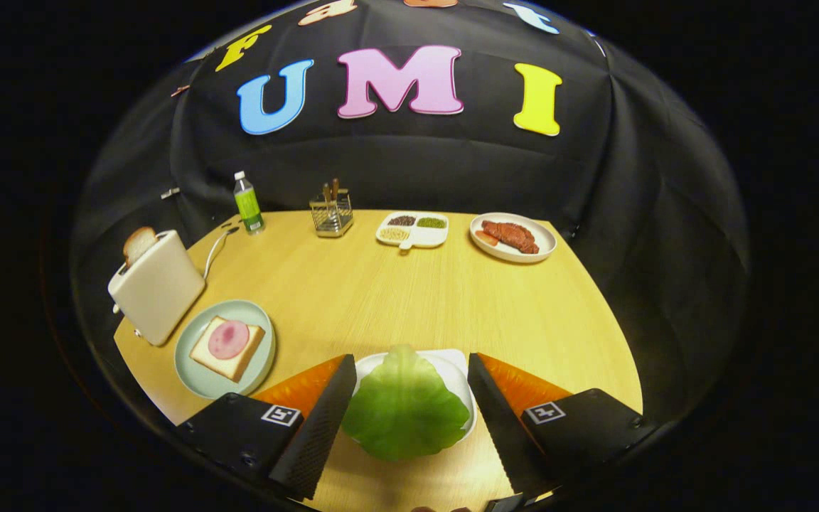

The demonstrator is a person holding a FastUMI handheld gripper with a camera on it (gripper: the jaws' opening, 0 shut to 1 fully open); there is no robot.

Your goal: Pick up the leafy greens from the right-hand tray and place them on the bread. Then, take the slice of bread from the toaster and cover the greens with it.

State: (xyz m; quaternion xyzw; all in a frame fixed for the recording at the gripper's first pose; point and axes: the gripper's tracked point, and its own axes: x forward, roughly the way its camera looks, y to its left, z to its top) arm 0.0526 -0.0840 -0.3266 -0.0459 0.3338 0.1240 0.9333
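A green leaf of greens lies on a white tray right between my two fingers. My gripper is open, its fingers standing on either side of the leaf without pressing on it. To the left, a pale green plate carries a slice of bread topped with a pink round of ham. Behind that plate a cream toaster holds a second slice of bread sticking up from its slot.
Along the far edge of the wooden table stand a green bottle, a wire rack with utensils, a divided white dish of grains and a plate of meat. The toaster's cord trails behind it.
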